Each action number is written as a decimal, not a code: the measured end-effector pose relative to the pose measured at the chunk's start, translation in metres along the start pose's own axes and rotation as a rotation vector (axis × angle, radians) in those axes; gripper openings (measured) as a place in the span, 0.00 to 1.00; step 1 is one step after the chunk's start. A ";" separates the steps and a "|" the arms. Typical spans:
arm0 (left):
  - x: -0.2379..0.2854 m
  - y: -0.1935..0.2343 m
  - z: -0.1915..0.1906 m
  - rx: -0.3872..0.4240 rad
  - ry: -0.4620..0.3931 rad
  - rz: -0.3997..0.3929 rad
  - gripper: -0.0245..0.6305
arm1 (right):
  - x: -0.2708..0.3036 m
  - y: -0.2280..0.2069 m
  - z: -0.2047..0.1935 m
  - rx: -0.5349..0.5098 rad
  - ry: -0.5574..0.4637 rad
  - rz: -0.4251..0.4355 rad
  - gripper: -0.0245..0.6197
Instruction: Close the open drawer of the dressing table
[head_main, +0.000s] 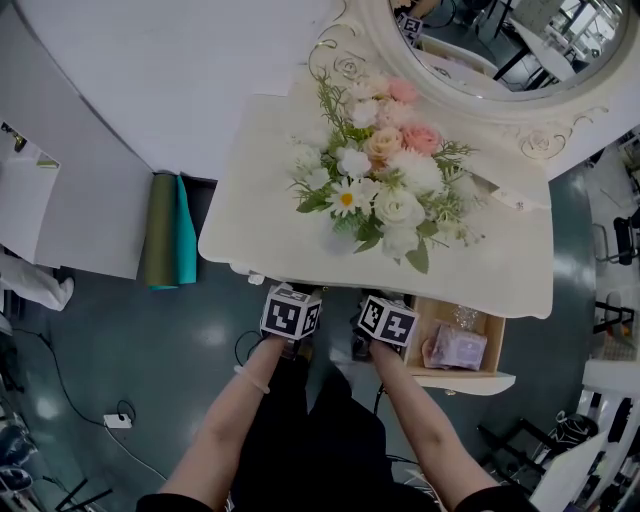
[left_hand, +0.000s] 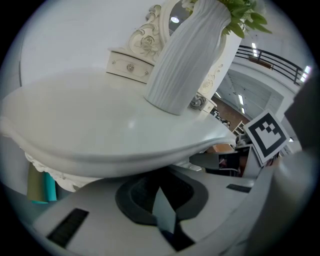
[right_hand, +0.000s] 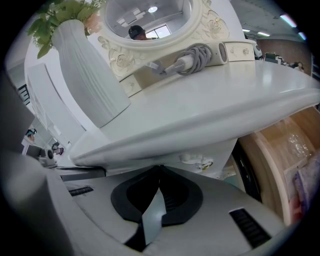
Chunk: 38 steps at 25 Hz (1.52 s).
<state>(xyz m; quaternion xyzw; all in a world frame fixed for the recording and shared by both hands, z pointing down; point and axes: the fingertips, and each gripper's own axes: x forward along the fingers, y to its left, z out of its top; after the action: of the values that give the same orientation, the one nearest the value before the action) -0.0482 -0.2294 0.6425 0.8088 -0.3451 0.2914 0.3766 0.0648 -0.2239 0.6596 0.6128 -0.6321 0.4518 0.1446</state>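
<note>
The white dressing table has its wooden drawer pulled out at the front right, below the top. Inside lie a purple packet and a clear bag. Its white front panel faces me. Both grippers sit at the table's front edge, left of the drawer: left gripper, right gripper, the right one beside the drawer's left side. Each is shut on nothing, tips just under the tabletop edge. The drawer's wood shows at the right in the right gripper view.
A white ribbed vase of flowers stands mid-table before an oval mirror. A corded grey appliance lies at the back. Green and teal rolls lean left of the table. A power strip lies on the floor.
</note>
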 end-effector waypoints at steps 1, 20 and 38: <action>0.000 0.000 0.000 -0.001 0.002 -0.002 0.05 | 0.001 -0.002 0.000 0.004 0.005 -0.010 0.08; -0.031 -0.045 -0.030 0.032 -0.050 -0.032 0.05 | -0.053 0.033 -0.013 0.058 -0.078 0.109 0.08; -0.128 -0.168 -0.028 0.164 -0.352 -0.152 0.05 | -0.224 0.072 -0.023 -0.046 -0.393 0.338 0.08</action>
<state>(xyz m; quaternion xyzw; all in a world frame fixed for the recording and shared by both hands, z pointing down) 0.0010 -0.0826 0.4961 0.8988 -0.3187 0.1436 0.2644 0.0377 -0.0741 0.4785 0.5710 -0.7515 0.3274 -0.0447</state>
